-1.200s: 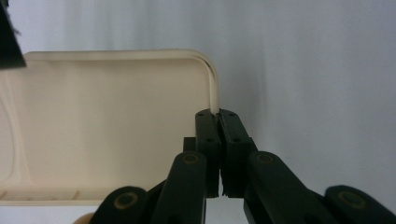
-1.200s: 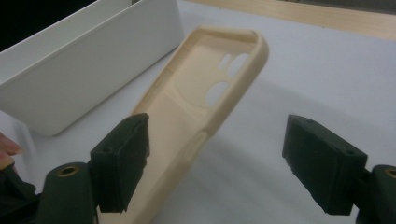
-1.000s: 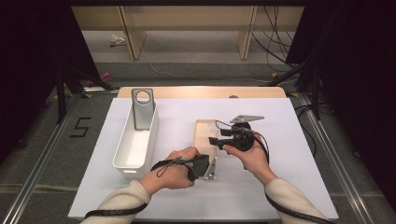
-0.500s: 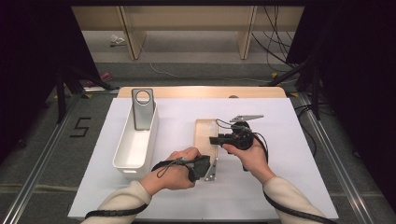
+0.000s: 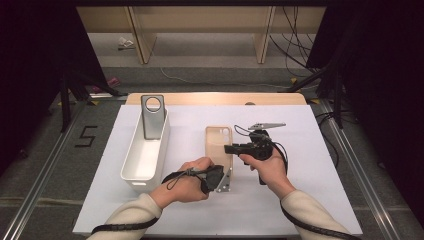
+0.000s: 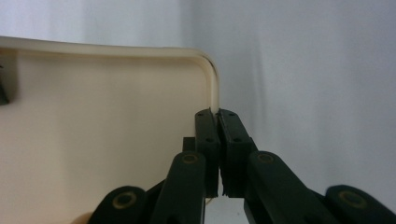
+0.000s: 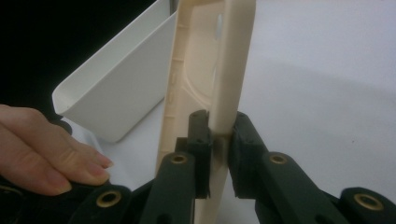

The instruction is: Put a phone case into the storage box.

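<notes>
The table (image 5: 320, 210) has a white top and stands in the middle of the room, with a strip of light wood (image 5: 215, 98) along its far edge at 12 o'clock. The floor (image 5: 45, 165) is grey, and a black number 5 (image 5: 86, 136) is marked on it at 9 o'clock. Metal rails (image 5: 35, 200) run along both sides of the table. Behind, at 12 o'clock, a wooden shelf (image 5: 200, 30) stands, with black cables (image 5: 292, 45) at 1 o'clock. Dark curtains (image 5: 30, 75) hang at both sides.
</notes>
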### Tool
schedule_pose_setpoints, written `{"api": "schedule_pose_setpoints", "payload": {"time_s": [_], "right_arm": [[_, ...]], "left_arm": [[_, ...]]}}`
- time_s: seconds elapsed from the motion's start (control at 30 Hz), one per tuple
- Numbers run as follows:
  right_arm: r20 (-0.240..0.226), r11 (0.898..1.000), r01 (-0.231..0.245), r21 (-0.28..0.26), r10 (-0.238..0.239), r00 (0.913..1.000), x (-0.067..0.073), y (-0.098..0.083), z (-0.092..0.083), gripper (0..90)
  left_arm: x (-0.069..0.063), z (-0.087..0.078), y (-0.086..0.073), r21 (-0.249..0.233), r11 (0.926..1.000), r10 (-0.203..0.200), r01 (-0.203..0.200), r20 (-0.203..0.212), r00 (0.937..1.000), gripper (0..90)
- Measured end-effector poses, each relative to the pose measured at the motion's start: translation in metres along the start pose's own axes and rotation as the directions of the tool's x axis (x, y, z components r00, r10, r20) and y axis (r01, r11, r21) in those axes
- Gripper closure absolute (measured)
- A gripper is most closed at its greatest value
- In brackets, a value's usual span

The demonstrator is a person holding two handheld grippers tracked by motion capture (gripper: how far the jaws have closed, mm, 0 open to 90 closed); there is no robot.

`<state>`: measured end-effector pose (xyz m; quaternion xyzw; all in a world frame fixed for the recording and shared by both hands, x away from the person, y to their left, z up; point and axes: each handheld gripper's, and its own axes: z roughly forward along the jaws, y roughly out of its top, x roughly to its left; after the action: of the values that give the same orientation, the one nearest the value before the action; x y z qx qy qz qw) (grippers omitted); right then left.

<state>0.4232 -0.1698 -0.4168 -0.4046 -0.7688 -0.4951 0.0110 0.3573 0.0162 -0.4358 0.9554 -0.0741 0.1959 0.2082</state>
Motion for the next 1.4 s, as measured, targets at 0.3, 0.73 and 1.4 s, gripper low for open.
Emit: {"api": "schedule_pose_setpoints", "payload": {"time_s": [0.3,0.73,1.4], "right_arm": [[0.014,0.999,0.024,-0.028,-0.024,0.9996,0.005,0.003,-0.008,81.1],[0.05,0.998,0.046,-0.048,-0.043,0.9978,0.0,0.0,-0.025,81.1],[0.056,0.995,0.064,-0.074,-0.06,0.9967,0.004,-0.007,-0.034,81.0]], "left_arm": [[-0.002,-0.011,-0.009,-0.103,0.9911,-0.087,0.085,-0.02,0.996,70.8],[-0.014,-0.031,-0.035,-0.34,0.8687,-0.383,0.361,0.0,0.9236,19.8],[-0.009,-0.04,-0.061,-0.458,0.6853,-0.634,0.566,0.007,0.7733,21.7]]}}
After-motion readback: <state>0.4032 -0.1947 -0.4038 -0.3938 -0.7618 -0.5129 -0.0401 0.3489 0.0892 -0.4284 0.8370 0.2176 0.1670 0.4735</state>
